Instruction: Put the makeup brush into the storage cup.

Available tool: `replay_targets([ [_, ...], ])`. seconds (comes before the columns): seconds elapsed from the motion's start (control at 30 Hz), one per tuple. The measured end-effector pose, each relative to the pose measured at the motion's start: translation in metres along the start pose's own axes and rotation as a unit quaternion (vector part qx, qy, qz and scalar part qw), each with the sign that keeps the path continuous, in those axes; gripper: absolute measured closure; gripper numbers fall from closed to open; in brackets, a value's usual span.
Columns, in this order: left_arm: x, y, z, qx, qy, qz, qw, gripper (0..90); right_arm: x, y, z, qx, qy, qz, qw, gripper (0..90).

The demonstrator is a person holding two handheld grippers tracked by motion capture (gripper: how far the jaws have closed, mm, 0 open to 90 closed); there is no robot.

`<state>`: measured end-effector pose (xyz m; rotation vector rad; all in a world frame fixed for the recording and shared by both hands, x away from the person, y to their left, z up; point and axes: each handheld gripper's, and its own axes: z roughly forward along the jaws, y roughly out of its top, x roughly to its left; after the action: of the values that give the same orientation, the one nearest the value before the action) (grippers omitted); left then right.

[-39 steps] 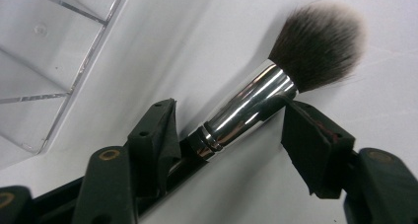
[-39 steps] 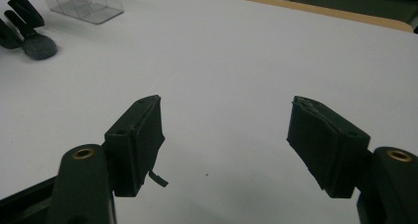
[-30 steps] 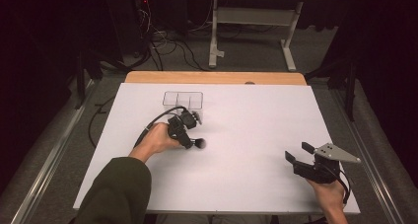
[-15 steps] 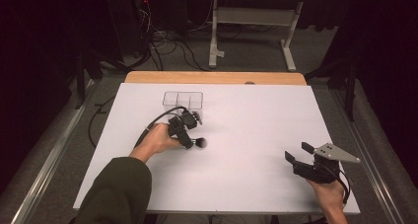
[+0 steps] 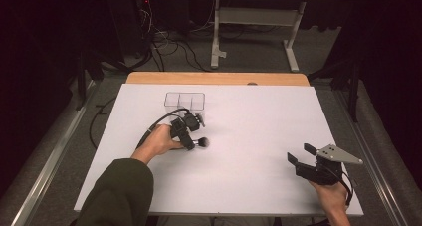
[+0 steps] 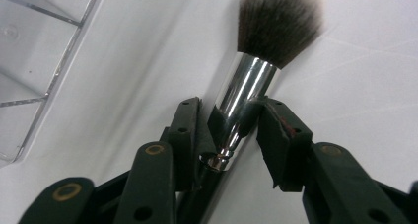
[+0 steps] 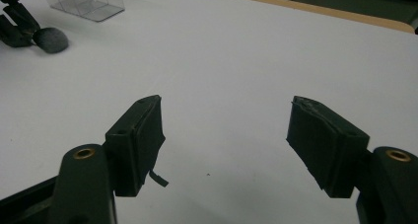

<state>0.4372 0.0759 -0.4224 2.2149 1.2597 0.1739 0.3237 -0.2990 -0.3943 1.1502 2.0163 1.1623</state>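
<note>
1. The left hand-held gripper (image 6: 231, 135) has just been closing its jaws; they now clench the silver ferrule of the makeup brush (image 6: 256, 71), which earlier lay between wider jaws.
2. The brush lies on the white bench (image 5: 259, 126), bristles pointing away from the hand, near the clear organizer (image 5: 184, 101).
3. The right hand-held gripper (image 5: 301, 154) stays in the same place as before, jaws released and wide, nothing between them.

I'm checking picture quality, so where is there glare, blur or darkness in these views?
High view: table evenly lit, room behind dark. Left gripper view: bright streaks of glare on the brush ferrule, bristle edges soft. Right gripper view: near jaws sharp, far tray slightly blurred, faint shadow under the jaws.
</note>
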Motion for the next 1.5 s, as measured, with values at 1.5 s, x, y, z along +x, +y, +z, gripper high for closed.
replay_targets([
  [1.5,-0.0079,-0.0008,0.0002,-0.006,0.025,-0.002,0.9997,70.5,0.0007,0.0002,-0.0004,0.001,-0.002,-0.004,1.0000,31.6],
])
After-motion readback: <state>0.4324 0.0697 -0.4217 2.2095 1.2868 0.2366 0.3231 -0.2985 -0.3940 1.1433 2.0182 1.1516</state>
